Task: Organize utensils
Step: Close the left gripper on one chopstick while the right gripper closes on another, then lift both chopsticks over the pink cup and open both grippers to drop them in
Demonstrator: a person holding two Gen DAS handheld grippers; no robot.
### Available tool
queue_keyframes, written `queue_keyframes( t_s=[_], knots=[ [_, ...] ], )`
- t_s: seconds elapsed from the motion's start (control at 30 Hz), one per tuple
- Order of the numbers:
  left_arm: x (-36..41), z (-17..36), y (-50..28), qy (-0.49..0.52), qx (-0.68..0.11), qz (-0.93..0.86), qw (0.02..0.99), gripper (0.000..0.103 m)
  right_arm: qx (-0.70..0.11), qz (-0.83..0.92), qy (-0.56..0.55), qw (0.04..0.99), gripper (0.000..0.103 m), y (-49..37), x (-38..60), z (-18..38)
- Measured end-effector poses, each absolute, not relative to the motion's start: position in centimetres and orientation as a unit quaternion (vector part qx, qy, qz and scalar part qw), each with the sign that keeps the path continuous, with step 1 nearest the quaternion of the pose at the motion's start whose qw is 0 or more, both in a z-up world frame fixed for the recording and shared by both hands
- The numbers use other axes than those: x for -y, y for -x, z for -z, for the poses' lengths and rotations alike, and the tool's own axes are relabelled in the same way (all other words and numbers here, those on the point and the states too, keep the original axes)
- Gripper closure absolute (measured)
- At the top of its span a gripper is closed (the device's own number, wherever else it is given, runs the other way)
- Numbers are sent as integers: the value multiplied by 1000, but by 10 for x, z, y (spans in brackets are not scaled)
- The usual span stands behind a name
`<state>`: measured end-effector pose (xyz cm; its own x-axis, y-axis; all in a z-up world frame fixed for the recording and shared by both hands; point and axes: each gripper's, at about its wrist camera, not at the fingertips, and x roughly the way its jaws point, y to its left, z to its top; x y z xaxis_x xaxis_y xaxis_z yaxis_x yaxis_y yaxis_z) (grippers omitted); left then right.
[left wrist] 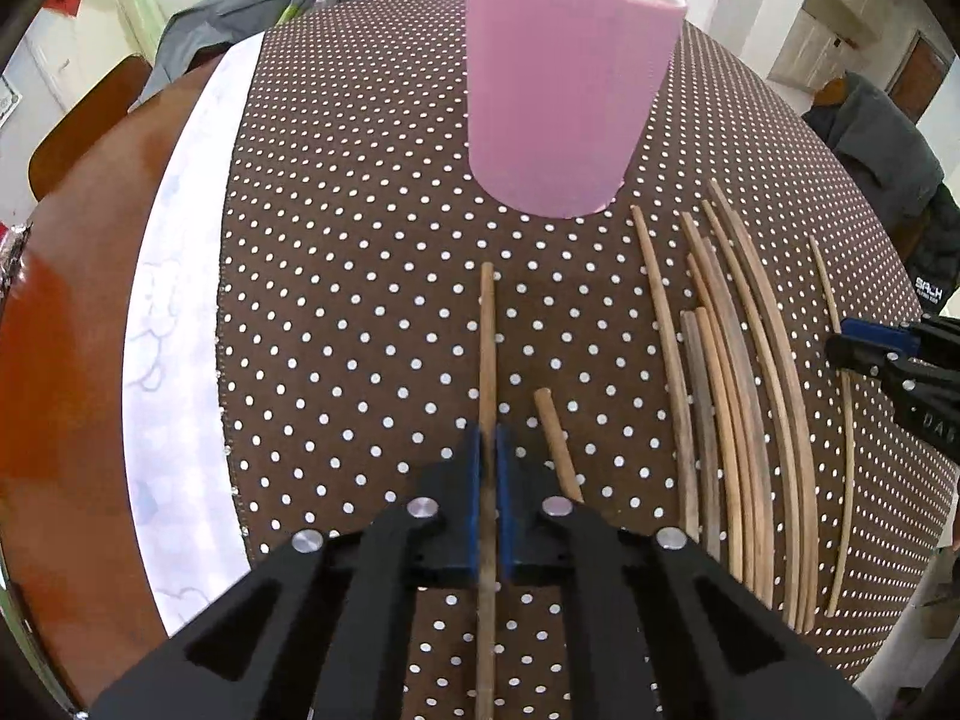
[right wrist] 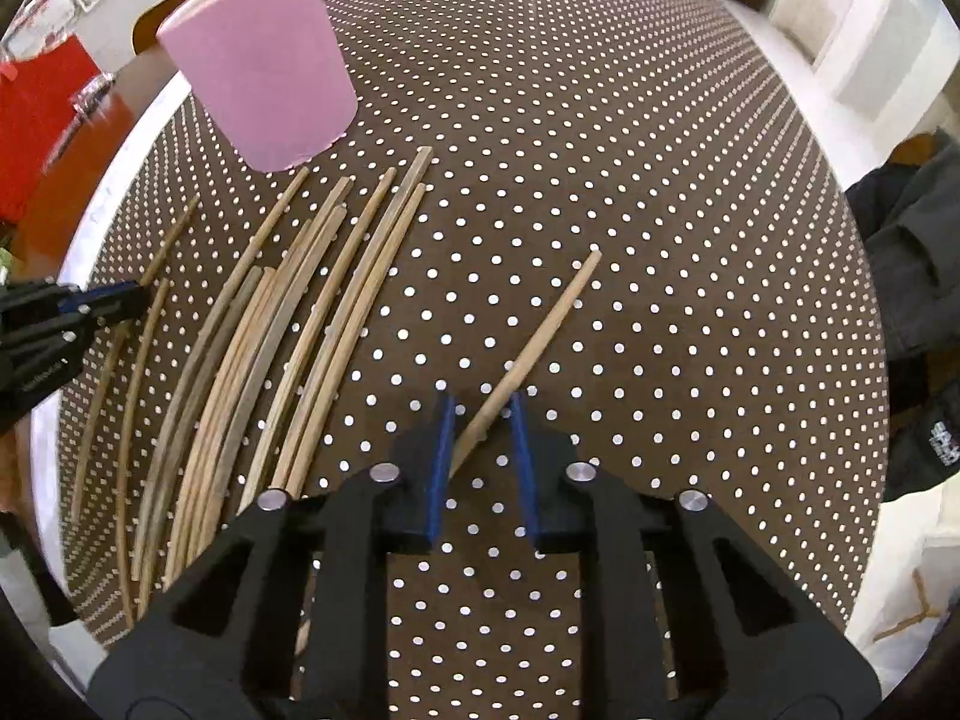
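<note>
My left gripper (left wrist: 489, 441) is shut on a single wooden chopstick (left wrist: 487, 324) that runs straight ahead toward the pink cup (left wrist: 564, 90). A shorter stick (left wrist: 555, 438) lies just right of its fingers. The main row of chopsticks (left wrist: 738, 396) lies further right. In the right wrist view, my right gripper (right wrist: 483, 420) is closed on a lone chopstick (right wrist: 552, 324) that sits slantwise across the gap, touching both blue pads. The cup (right wrist: 264, 60) stands upright at the far left there, with the row of chopsticks (right wrist: 282, 324) below it and the left gripper (right wrist: 135, 300) at the left edge.
Everything rests on a brown cloth with white dots (left wrist: 360, 300); a white strip (left wrist: 174, 312) and bare wood table (left wrist: 72, 360) border it on the left. A grey jacket (left wrist: 240, 18) hangs behind. Dark clothing (right wrist: 912, 276) lies at the cloth's right edge.
</note>
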<state>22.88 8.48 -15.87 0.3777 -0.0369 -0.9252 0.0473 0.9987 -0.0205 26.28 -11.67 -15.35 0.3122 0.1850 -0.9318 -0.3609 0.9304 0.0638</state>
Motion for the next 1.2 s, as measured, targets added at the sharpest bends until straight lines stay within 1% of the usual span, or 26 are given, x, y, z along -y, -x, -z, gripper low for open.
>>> queue_keyframes(
  t_s=[0.07, 0.13, 0.27, 0.43, 0.7, 0.83, 1.0, 1.1, 1.2],
  knots=[
    [-89, 159, -229, 5, -552, 24, 833, 98, -563, -175, 71, 805, 90, -269, 122, 152],
    [-93, 157, -225, 22, -541, 30, 840, 98, -563, -189, 52, 803, 97, -278, 131, 153],
    [-94, 134, -216, 29, -491, 34, 870, 98, -542, -214, 17, 812, 97, -283, 143, 151],
    [-87, 90, -207, 33, -414, 57, 908, 98, -502, -243, -13, 830, 98, -285, 157, 128],
    [-74, 34, -200, 55, -306, 111, 944, 98, -404, -290, -59, 865, 98, -308, 180, 63],
    [-66, 13, -195, 71, -269, 126, 952, 98, -362, -309, -72, 876, 98, -326, 192, 26],
    [-67, -10, -210, 95, -214, 123, 964, 98, -316, -320, -77, 890, 98, -361, 180, -12],
    [-66, -20, -221, 102, -179, 107, 973, 98, -289, -324, -79, 897, 98, -360, 169, -29],
    [-65, -29, -228, 105, -141, 89, 980, 98, -271, -323, -68, 904, 98, -332, 141, -35]
  ],
)
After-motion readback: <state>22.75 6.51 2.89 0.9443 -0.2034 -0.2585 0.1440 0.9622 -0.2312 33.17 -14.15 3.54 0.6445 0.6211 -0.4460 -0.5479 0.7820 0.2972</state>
